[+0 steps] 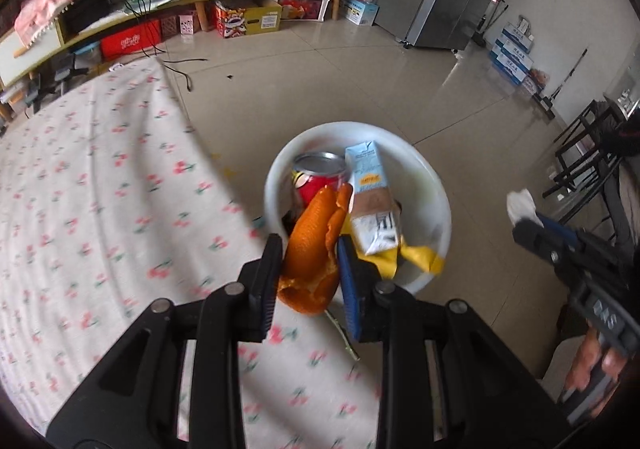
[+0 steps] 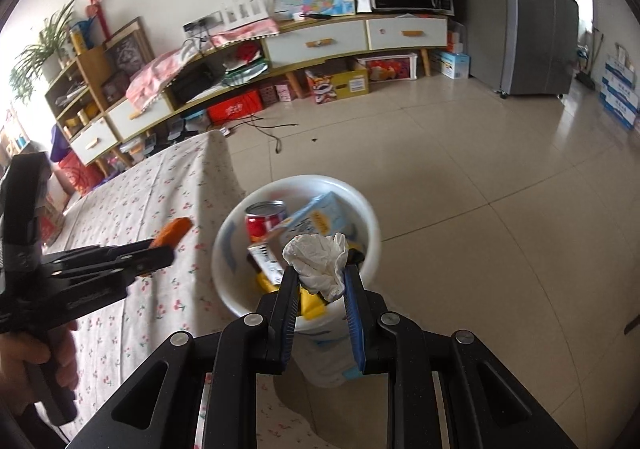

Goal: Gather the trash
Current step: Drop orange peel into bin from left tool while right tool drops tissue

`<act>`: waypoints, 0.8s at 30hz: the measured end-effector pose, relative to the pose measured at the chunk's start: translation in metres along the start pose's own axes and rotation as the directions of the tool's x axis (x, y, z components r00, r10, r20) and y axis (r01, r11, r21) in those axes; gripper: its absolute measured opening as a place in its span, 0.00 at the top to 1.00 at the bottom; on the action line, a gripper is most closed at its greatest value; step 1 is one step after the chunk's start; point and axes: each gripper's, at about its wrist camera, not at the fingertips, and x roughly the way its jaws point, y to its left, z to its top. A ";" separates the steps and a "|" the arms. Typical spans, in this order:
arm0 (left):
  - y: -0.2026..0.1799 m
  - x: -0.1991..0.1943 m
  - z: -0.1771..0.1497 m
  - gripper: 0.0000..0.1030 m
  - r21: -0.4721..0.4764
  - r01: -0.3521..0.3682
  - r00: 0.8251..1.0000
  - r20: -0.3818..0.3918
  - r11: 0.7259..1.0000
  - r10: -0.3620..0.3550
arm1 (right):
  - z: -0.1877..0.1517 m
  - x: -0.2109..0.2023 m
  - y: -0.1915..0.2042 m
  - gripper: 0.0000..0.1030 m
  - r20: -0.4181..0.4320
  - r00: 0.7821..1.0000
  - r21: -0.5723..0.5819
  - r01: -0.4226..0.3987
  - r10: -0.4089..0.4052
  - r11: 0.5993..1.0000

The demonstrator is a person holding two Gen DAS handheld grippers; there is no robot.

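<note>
Room: beige tiled floor (image 2: 460,189), cherry-print white tablecloth (image 1: 100,189) over the table edge.
Bin: round white plastic bucket (image 2: 370,227) on the floor beside the table, holding a red drink can (image 1: 316,179), a pale blue carton (image 1: 370,193) and a yellow wrapper (image 1: 420,259).
Left gripper (image 1: 310,253): fingers clamped on a curled orange peel (image 1: 312,249), seemingly at the bucket's near rim.
Right gripper (image 2: 322,279): fingers pinching a crumpled white tissue (image 2: 320,261) above the bucket.

Orange peel (image 1: 310,249) and crumpled white tissue (image 2: 318,263), each pinched aloft over the part-filled white bin (image 2: 370,233).
</note>
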 end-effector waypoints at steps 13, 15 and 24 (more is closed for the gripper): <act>0.007 -0.003 0.006 0.34 -0.011 -0.053 0.998 0.025 0.999 0.053 | 0.017 0.030 -0.007 0.77 -0.039 0.999 0.019 0.003 -0.003 1.000; 0.012 -0.008 0.003 0.27 -0.008 -0.062 0.998 0.028 0.998 0.062 | 0.019 0.037 -0.008 0.77 -0.051 0.999 0.029 0.002 -0.001 1.000; 0.029 -0.033 -0.012 0.03 -0.039 -0.123 0.991 0.052 0.992 0.125 | 0.026 0.050 -0.009 0.26 -0.021 1.000 0.112 -0.005 0.007 0.994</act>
